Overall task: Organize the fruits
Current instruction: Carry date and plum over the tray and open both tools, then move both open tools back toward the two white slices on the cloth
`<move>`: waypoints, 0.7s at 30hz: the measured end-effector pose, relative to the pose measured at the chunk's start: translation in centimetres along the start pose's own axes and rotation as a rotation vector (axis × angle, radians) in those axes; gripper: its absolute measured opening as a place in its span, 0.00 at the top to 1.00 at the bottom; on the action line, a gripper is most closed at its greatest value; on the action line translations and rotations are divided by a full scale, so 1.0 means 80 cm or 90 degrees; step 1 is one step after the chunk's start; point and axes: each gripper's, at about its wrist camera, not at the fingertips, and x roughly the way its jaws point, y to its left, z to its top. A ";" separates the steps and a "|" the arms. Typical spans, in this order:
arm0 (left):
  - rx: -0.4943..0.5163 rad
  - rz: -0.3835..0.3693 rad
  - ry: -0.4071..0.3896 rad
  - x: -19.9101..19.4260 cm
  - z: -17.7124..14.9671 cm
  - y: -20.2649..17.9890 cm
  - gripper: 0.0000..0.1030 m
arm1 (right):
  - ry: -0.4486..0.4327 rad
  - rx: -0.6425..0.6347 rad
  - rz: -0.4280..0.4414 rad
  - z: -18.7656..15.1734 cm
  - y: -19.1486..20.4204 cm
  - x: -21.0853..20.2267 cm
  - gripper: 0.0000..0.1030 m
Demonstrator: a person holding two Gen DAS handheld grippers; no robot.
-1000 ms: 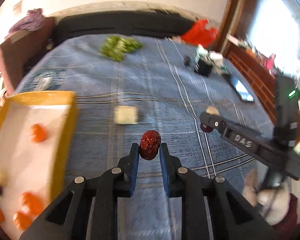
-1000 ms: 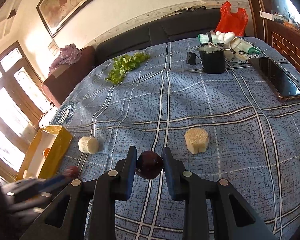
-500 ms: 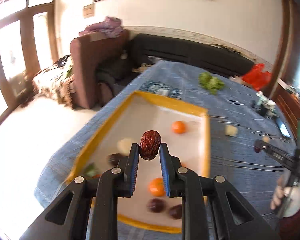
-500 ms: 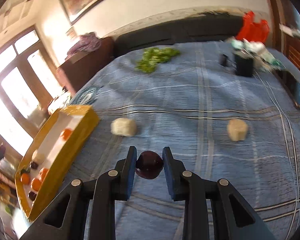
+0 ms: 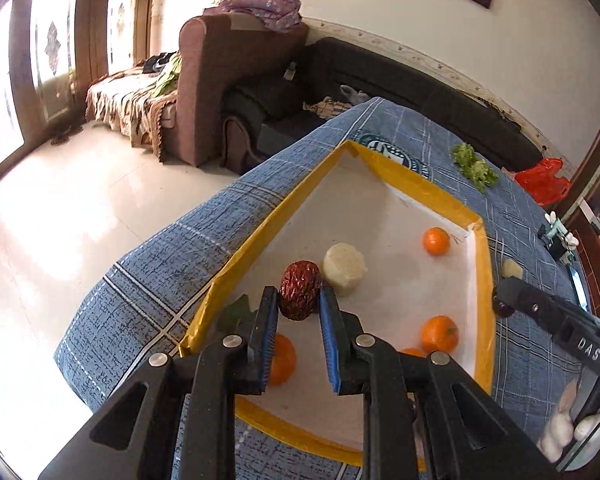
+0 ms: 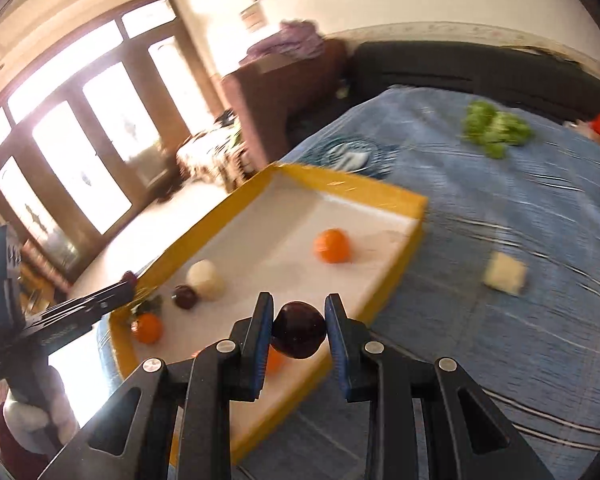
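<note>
My left gripper is shut on a wrinkled red date and holds it above the yellow-rimmed white tray. The tray holds several oranges, a pale round fruit and a dark fruit. My right gripper is shut on a dark purple plum over the tray's near right rim. The right gripper also shows in the left wrist view, beside the tray's right wall.
The tray sits near the corner of a table with a blue checked cloth. Pale fruit pieces and green leaves lie on the cloth beyond the tray. A brown sofa and bare floor lie past the table edge.
Both grippers moved left toward the tray with their fruits. The left one dropped lower over the tray's near end; the right one reached the tray's right rim.
</note>
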 end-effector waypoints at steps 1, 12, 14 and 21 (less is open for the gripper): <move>-0.011 0.000 0.005 0.004 0.000 0.004 0.80 | 0.008 -0.005 0.005 -0.001 0.007 0.007 0.71; -0.059 -0.012 -0.014 -0.019 0.008 0.017 0.51 | 0.064 -0.055 -0.005 -0.013 0.042 0.055 0.70; -0.070 -0.013 -0.032 -0.035 0.012 0.019 0.39 | 0.064 -0.064 0.002 -0.012 0.046 0.055 0.70; -0.099 0.003 -0.088 -0.085 0.022 0.017 0.22 | 0.052 -0.084 0.050 -0.012 0.063 0.040 0.54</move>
